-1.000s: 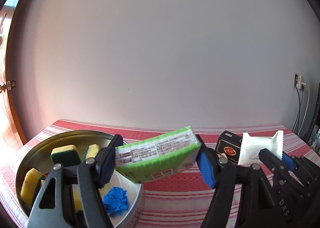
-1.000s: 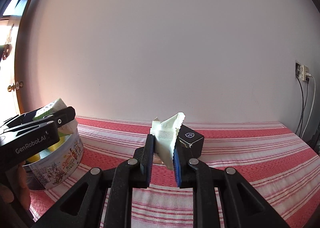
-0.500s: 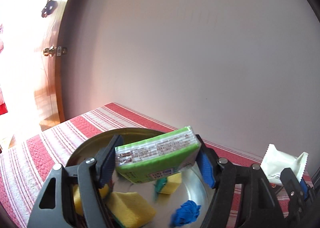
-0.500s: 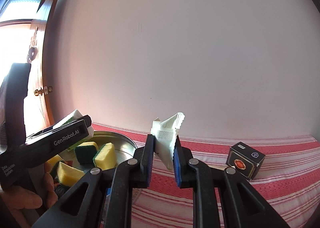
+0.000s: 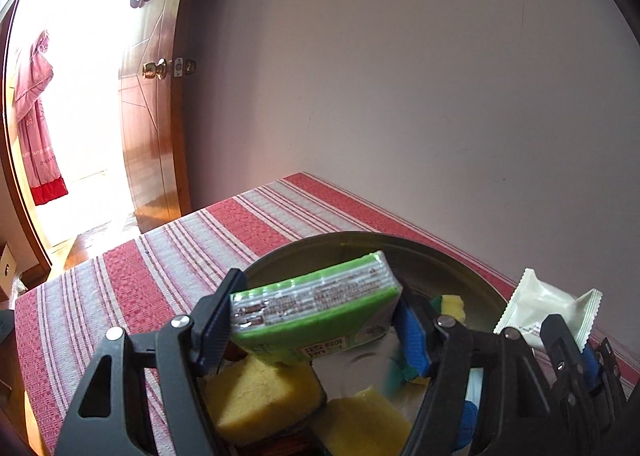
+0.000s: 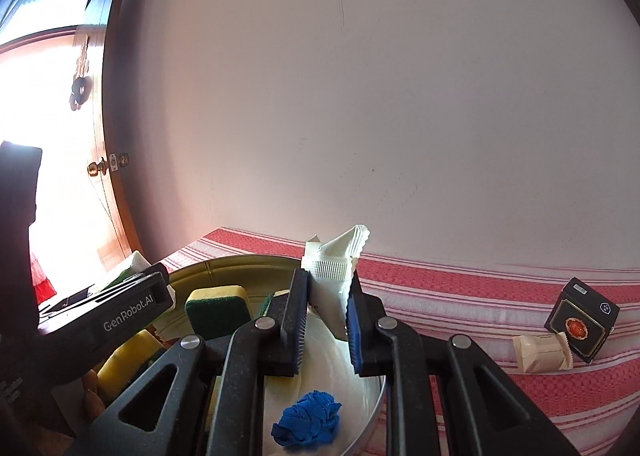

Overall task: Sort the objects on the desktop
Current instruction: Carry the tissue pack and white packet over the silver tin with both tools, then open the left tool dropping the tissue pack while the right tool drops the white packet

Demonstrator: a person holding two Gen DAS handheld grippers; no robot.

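My left gripper (image 5: 316, 316) is shut on a green packet (image 5: 316, 312), held tilted over the round metal tin (image 5: 360, 246). Inside the tin lie several yellow-and-green sponges (image 5: 260, 392) and a crumpled blue ball (image 6: 308, 418). In the right wrist view my right gripper (image 6: 326, 316) is shut on a white sachet (image 6: 334, 276), hovering above the tin's (image 6: 240, 262) right half. The same sachet (image 5: 548, 308) and the right gripper's fingers (image 5: 560, 340) show at the right edge of the left wrist view. The left gripper's body (image 6: 120, 320) sits at the left in the right wrist view.
The striped red and white tablecloth (image 6: 460, 296) covers the table against a plain wall. A black box (image 6: 580, 322) and a small beige sachet (image 6: 542, 352) lie on the cloth at the right. A wooden door (image 5: 156, 104) stands open beyond the table's left end.
Both grippers have swung left over the tin with their loads still gripped. The left wrist view now looks down into the tin toward the door. The black box has slid to the far right.
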